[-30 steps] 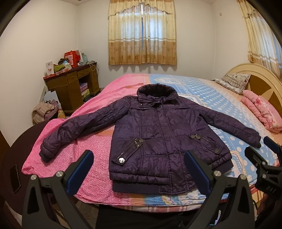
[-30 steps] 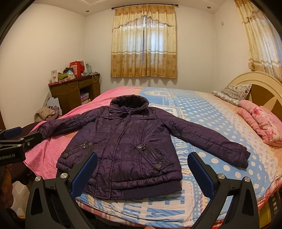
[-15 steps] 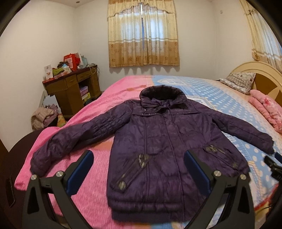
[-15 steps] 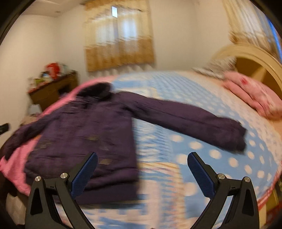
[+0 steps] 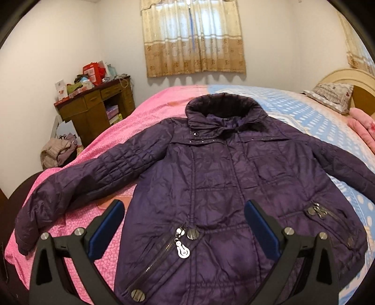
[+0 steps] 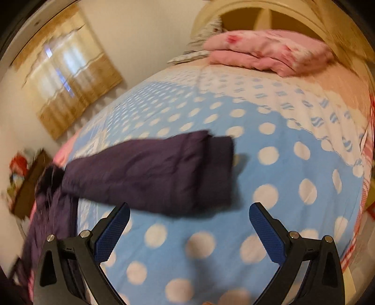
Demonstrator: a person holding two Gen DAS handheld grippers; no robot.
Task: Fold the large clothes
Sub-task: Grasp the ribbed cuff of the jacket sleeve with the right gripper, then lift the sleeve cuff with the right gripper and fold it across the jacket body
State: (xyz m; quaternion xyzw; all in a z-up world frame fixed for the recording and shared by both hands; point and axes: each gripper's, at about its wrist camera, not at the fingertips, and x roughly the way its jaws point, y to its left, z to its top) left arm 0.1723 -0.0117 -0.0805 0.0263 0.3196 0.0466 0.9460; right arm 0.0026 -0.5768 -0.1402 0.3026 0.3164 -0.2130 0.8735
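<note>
Room: bedroom, bed (image 5: 150, 112) with pink cover on one side and blue dotted cover (image 6: 281, 187) on the other; task surface is the bed.
Left gripper (image 5: 184, 224): nearest in its view, jaws wide, nothing between them; hovers low over the jacket's lower front, beside the zip pocket (image 5: 164, 248). Not touching cloth that I can see.
Right gripper (image 6: 189, 225): jaws wide, empty; above dotted cover, aimed at the sleeve end just ahead. View blurred, so contact cannot be judged; looks apart.
Jacket (image 5: 234, 187): purple quilted, flat on the bed, front up, zipped, collar far side, hem near the person. Both sleeves spread out sideways, likely laid so for a sleeve-first fold.
Left sleeve (image 5: 77, 185): out over pink cover, cuff near bed edge.
Right sleeve (image 6: 150, 173): lies on blue cover, cuff (image 6: 218, 169) toward the headboard side, shadow under its end.
Step (judgement): nothing folded yet; right gripper lines up to pinch the cuff and bring the sleeve across the chest. Left likely placed to pin the body.
Risk (judgement): slick padded cloth may slide or spring back.
Far: pink folded quilt (image 6: 269, 51) and pillow (image 5: 332, 93) at headboard (image 6: 293, 14); desk (image 5: 93, 110) with clutter; curtained window (image 5: 192, 37).
</note>
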